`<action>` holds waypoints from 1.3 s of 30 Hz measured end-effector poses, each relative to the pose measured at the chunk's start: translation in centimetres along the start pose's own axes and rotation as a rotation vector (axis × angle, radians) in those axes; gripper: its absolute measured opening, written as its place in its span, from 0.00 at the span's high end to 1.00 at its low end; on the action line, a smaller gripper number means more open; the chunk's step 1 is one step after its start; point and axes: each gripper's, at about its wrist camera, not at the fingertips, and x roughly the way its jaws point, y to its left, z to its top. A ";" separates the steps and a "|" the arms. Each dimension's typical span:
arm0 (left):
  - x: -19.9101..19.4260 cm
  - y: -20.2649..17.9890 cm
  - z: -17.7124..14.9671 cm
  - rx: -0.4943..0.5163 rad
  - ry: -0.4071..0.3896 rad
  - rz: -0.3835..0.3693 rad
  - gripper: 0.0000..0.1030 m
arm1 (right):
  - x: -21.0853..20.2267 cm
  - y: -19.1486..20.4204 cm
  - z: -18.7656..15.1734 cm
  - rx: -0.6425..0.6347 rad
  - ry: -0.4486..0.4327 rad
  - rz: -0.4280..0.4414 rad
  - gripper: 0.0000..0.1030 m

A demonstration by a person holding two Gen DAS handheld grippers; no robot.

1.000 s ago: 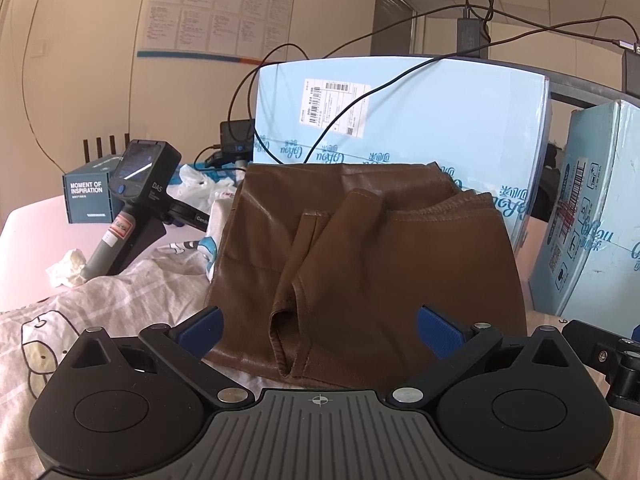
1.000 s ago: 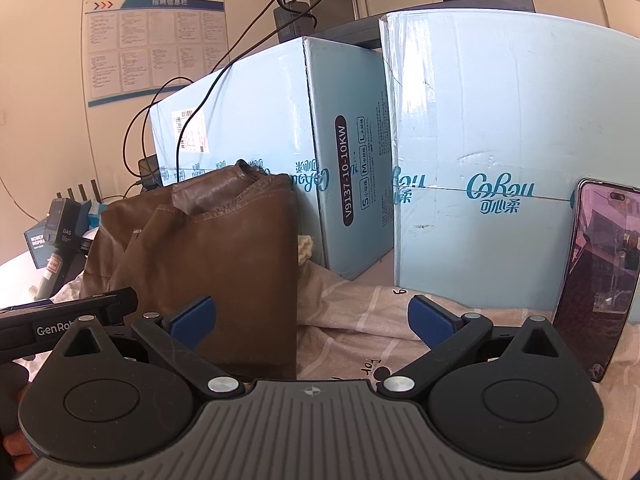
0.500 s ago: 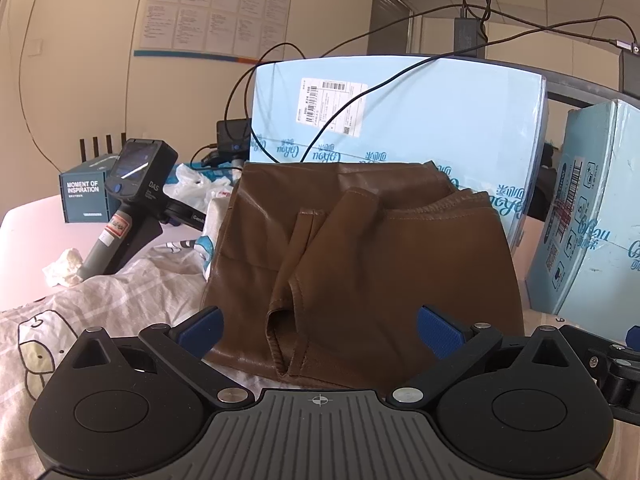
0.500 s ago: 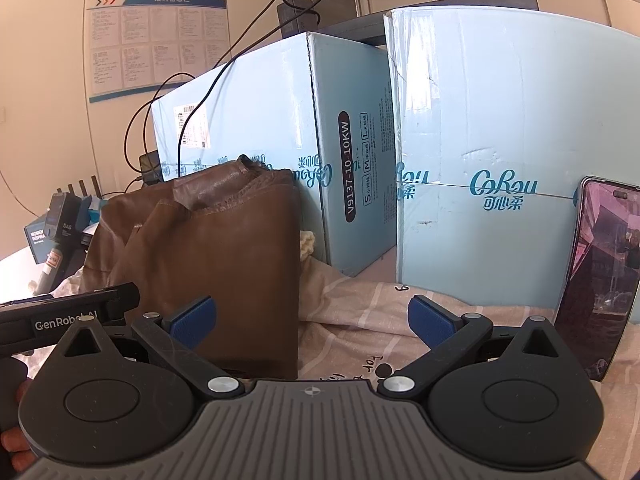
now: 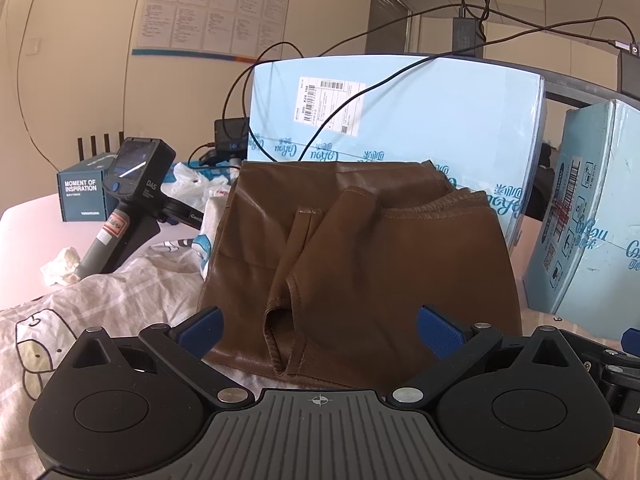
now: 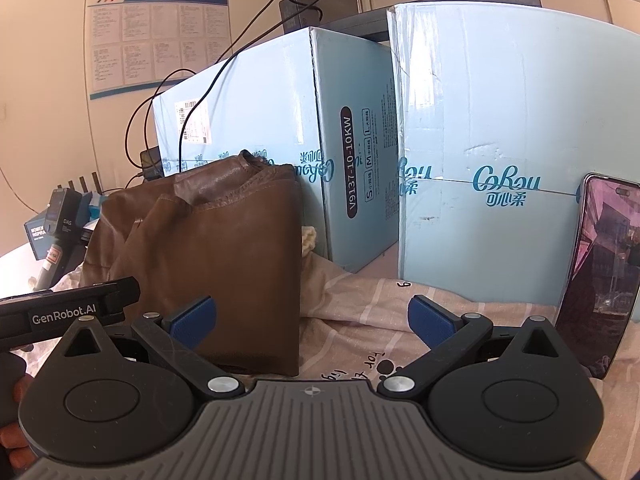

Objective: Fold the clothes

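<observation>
A brown leather-like garment [image 5: 360,264] lies folded on the checked cloth [image 5: 100,312], its far edge against a light blue box [image 5: 400,120]. It also shows in the right wrist view [image 6: 216,256], left of centre. My left gripper [image 5: 320,330] is open and empty, just in front of the garment's near edge. My right gripper [image 6: 310,318] is open and empty, at the garment's right near corner, above the cloth [image 6: 360,320].
Light blue boxes [image 6: 500,152] stand close behind and right. A phone [image 6: 596,272] leans at the far right. A black handheld device [image 5: 124,204], a small dark box [image 5: 82,196] and crumpled tissue [image 5: 60,272] lie at the left. Cables hang above.
Both grippers have drifted slightly; the garment looks a little nearer in the left wrist view. Both stay open and empty.
</observation>
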 end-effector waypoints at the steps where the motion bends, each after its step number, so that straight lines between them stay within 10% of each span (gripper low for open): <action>1: 0.0 0.0 0.0 -0.001 -0.002 0.001 0.00 | 0.0 0.0 0.0 0.000 0.001 0.000 0.00; 39: -0.1 0.1 0.1 -0.006 0.001 -0.022 0.00 | 0.2 0.5 -0.4 -0.018 0.012 -0.004 0.00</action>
